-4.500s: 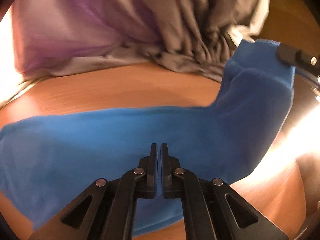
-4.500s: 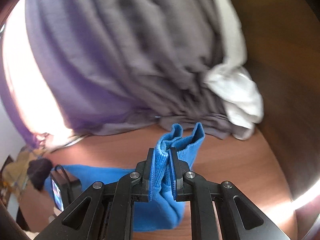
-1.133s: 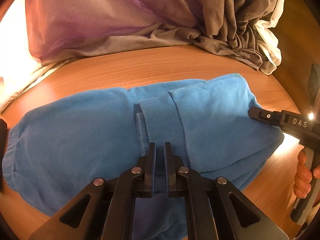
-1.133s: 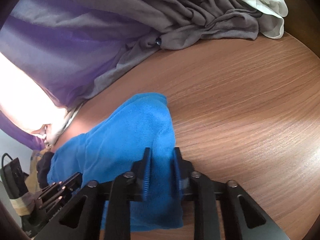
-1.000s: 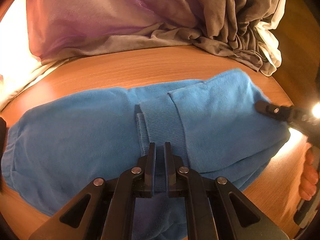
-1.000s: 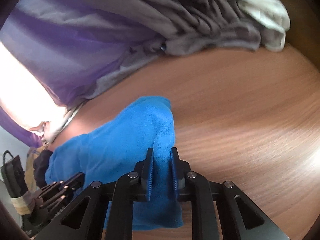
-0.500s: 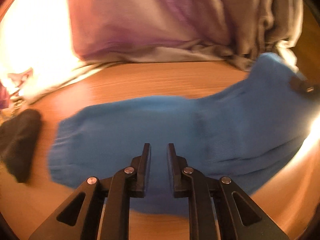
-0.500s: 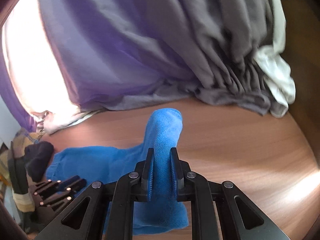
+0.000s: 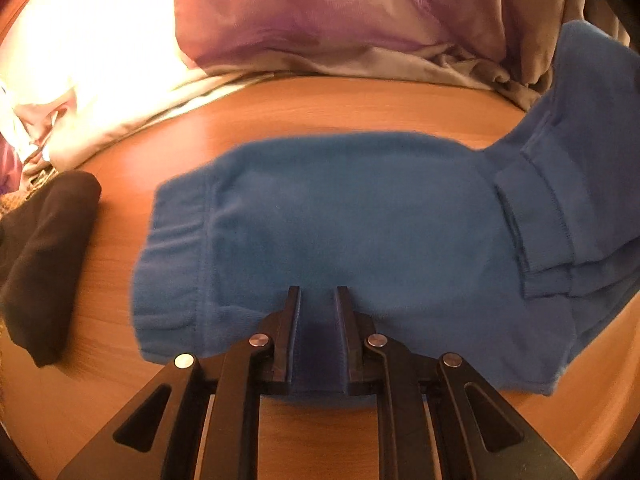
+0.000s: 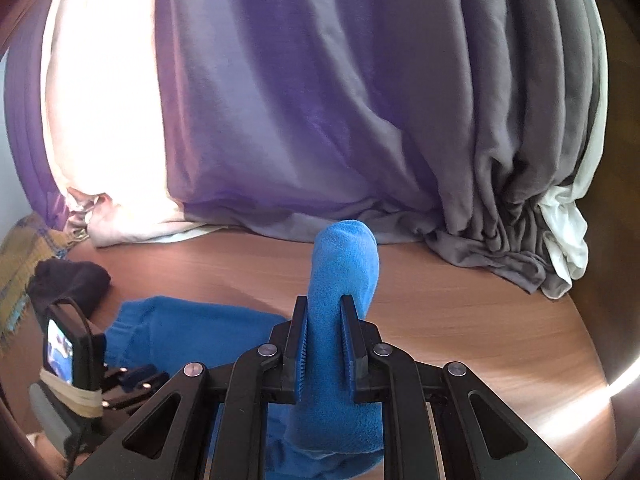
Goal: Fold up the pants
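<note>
Right hand-held gripper (image 10: 323, 320) clenched on blue pants (image 9: 360, 216) – left hand-held gripper (image 9: 317, 308) released over them, no legible writing

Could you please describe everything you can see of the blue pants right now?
The blue pants are soft, fleece-like fabric with a gathered elastic waistband at the left end and ribbed cuffs on the right. Most of the garment lies flat on the wooden table. The right gripper is clamped on a thick fold of one end, holding it lifted above the table. The left gripper stands slightly open over the near edge, fabric between its fingers. A black cloth lies apart, left of the waistband.
</note>
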`<move>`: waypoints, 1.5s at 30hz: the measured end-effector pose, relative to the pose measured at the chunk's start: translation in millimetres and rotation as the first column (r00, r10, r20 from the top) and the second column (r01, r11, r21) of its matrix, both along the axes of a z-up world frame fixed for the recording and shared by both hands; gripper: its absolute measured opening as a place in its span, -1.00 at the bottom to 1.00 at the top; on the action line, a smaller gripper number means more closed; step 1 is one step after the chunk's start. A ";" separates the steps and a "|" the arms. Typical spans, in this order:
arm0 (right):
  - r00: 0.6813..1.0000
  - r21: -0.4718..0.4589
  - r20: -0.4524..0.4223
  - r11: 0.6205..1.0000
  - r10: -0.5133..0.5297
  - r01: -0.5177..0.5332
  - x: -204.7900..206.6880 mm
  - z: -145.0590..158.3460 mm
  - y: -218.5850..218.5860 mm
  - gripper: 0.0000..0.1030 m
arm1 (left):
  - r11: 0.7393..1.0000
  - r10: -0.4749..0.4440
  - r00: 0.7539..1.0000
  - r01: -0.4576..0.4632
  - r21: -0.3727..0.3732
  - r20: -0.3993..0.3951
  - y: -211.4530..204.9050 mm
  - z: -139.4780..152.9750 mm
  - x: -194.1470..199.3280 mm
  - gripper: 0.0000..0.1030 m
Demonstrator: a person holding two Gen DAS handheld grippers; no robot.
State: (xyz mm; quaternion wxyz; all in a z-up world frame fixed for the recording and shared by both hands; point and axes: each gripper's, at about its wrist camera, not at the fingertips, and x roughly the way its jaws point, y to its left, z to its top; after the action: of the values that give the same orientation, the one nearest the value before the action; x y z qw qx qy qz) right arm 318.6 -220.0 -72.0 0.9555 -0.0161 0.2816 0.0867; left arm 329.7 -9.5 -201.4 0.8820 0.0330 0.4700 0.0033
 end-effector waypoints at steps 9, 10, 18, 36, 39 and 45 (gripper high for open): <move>1.000 -0.009 0.023 1.000 -0.004 0.004 -9.9 14.9 44.6 -0.69 | 0.999 0.006 0.995 -0.001 -0.046 0.100 62.9 44.0 -16.1 -0.61; 1.000 -0.018 0.024 1.000 0.005 -0.004 -10.7 14.7 53.2 -0.69 | 0.999 -0.004 0.995 0.009 -0.050 0.102 68.2 43.7 -16.6 -0.61; 0.997 -0.075 0.022 0.994 0.076 -0.074 -11.9 5.8 119.6 -0.69 | 0.979 -0.132 0.986 0.146 -0.144 0.097 108.2 32.3 -16.0 -0.61; 0.961 -0.098 -0.064 0.957 0.269 -0.274 -9.2 -37.7 222.4 -0.71 | 0.930 -0.228 0.972 0.235 -0.282 0.059 143.7 18.1 0.5 -0.69; 0.953 -0.084 -0.079 0.950 0.293 -0.300 -5.8 -42.6 233.6 -0.71 | 0.924 -0.229 0.971 0.237 -0.299 0.062 147.4 18.0 0.2 -0.70; 0.931 -0.028 -0.142 0.939 0.336 -0.343 4.2 -64.9 249.9 -0.71 | 0.922 -0.222 0.973 0.231 -0.312 0.062 149.2 16.9 2.1 -0.71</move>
State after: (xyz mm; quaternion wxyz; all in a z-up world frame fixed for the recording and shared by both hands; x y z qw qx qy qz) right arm 322.8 29.9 -136.9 0.9042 -0.0835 0.3406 0.2439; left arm 331.8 139.7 -184.4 0.8762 -0.0552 0.4462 -0.1738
